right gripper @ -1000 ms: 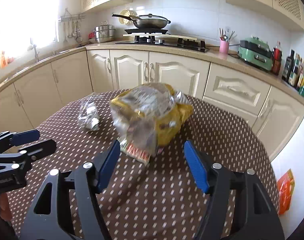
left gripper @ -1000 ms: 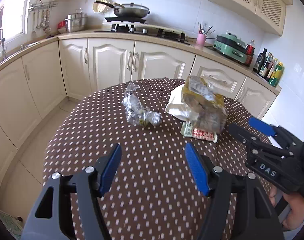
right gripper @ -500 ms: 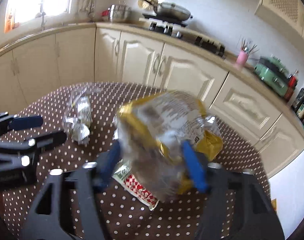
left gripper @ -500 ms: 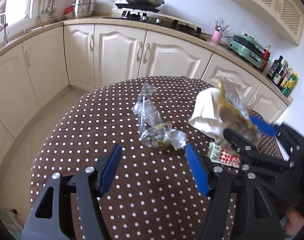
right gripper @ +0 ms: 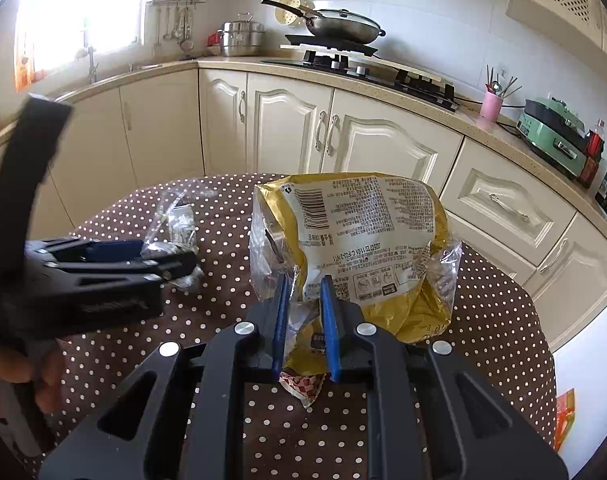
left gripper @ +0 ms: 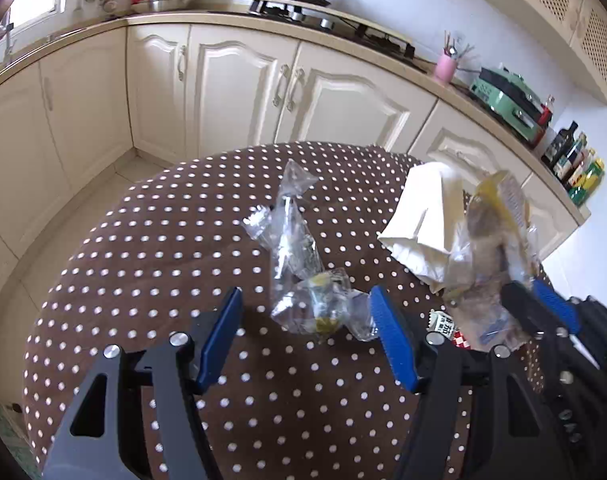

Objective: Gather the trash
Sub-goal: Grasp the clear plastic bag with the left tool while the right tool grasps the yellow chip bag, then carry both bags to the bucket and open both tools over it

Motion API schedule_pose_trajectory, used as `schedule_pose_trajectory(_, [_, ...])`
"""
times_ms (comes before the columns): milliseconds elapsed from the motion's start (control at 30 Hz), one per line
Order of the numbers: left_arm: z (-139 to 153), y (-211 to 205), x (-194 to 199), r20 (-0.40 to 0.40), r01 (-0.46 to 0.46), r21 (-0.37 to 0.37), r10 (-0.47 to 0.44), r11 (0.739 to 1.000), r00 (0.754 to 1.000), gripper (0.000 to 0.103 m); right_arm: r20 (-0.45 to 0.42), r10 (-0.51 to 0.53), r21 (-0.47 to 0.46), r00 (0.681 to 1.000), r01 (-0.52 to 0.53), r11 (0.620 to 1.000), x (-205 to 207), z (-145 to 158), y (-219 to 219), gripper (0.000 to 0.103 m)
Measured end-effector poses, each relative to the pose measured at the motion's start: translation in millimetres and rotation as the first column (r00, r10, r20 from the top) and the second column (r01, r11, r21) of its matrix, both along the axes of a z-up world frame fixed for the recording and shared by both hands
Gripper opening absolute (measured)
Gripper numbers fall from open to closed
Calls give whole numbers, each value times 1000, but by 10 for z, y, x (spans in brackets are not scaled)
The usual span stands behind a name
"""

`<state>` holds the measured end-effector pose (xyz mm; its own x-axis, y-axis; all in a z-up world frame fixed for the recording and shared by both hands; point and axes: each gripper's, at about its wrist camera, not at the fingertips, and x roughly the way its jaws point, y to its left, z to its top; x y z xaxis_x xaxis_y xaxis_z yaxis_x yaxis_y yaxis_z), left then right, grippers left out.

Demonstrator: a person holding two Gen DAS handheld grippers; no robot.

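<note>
Round table [left gripper: 143, 280] under a brown cloth with white dots, taken here as the landmark; cream kitchen cabinets [right gripper: 287, 128] and a worktop curving behind it. Only in the right wrist view: a bright window [right gripper: 83, 12] far left of the table, and an orange packet [right gripper: 565, 412] low beyond the table's right edge. Only in the left wrist view: a white paper bag [left gripper: 427, 220] lying on the table's far right part, hidden in the other view behind the snack bag.

Yellow and clear snack bag [right gripper: 355, 248], largest piece of trash, held upright over the table's middle; barcode and fine print on a pale panel, crumpled clear film at both sides. Right gripper [right gripper: 303, 300] clamped on the bag's lower edge, blue pads narrow with film pinched between them; jaws have just been closing. Seen side-on in the left wrist view as a blurred yellow shape [left gripper: 499, 248] at the table's right.

Crumpled clear wrapper [left gripper: 303, 280], smaller, lying flat near the table's centre, twisted to a point at its far end, bits of yellow-green inside. Left gripper [left gripper: 303, 320] wide apart, holding nothing, the wrapper's near end lying between its blue pads; contact with the right pad unclear. Seen in the right wrist view as dark fingers [right gripper: 171, 260] over the same wrapper [right gripper: 179, 220], a hand [right gripper: 19, 376] on its handle.

Red-and-white checked packet [right gripper: 303, 384], smallest, flat on the table just under the snack bag.
</note>
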<state>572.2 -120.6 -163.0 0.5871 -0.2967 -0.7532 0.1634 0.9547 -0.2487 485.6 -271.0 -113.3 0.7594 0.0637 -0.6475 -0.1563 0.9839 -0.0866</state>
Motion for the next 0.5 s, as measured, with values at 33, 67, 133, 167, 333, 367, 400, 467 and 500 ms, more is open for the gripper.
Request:
schedule_pose_trajectory(33, [-19,-12,18,2,4,10,-4,1000,1000,64,1,0,4,1000,0,1000,-5,10,-6,15])
schedule_pose_trajectory(67, [-21,-20,24,6,7,18,-7,1000,1000,64,2,0,5,1000,0,1000,-3,12,-7,15])
schedule_pose_trajectory(133, [-23,-40,34,14,2,56,-3,998,1000,49,-1,-2,8,1000,2,1000,-5,12,-4,15])
schedule_pose_trajectory(167, [-21,-35,33,18,2,60,-3,998,1000,43,-1,-2,8,1000,2,1000,-9,12,-2,15])
schedule_pose_trajectory(333, [22,-16,-24,25,34,17,-35,999,999,24,3,-1,5,1000,1,1000,-17,34,2,15])
schedule_pose_trajectory(367, [36,-8,-55,28,38,12,-38,999,999,24,7,-3,3,1000,3,1000,-30,41,11,15])
schedule_pose_trajectory(400, [61,-6,-84,33,44,6,-44,999,999,24,11,-6,-1,1000,6,1000,-49,54,25,15])
schedule_pose_trajectory(467, [160,13,-204,56,60,-2,-60,998,997,24,21,-12,-10,1000,12,1000,-81,88,31,14])
schedule_pose_trajectory(500, [215,33,-274,67,68,-9,-68,998,995,24,24,-14,-8,1000,14,1000,-105,107,29,14])
